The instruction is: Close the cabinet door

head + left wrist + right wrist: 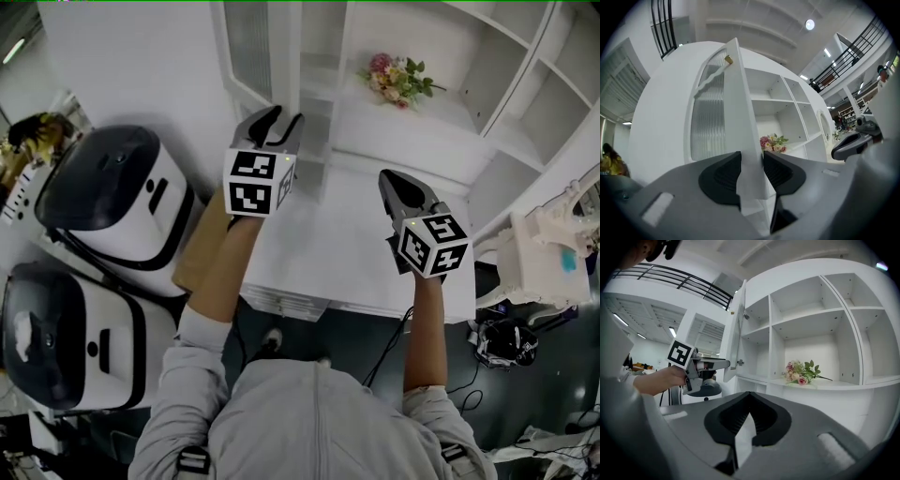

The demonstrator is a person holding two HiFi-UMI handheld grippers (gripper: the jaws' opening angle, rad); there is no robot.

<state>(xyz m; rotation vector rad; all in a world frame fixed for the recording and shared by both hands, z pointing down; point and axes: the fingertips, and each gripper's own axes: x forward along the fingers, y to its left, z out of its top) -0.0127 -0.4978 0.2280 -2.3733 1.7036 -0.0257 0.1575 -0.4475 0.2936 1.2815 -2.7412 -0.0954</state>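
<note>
In a bright white room the cabinet door (740, 103) stands open off the shelf cabinet (768, 99), its edge loose between the parted left tongs (751, 164), the right tongs (750, 394) pinched together and empty; pushed carelessly, it could slip free or slam.

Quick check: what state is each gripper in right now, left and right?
Left gripper: open, with the door edge between the jaws.
Right gripper: closed, empty.

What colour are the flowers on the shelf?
Pink, cream and green flower bunch; see right gripper view.
</note>
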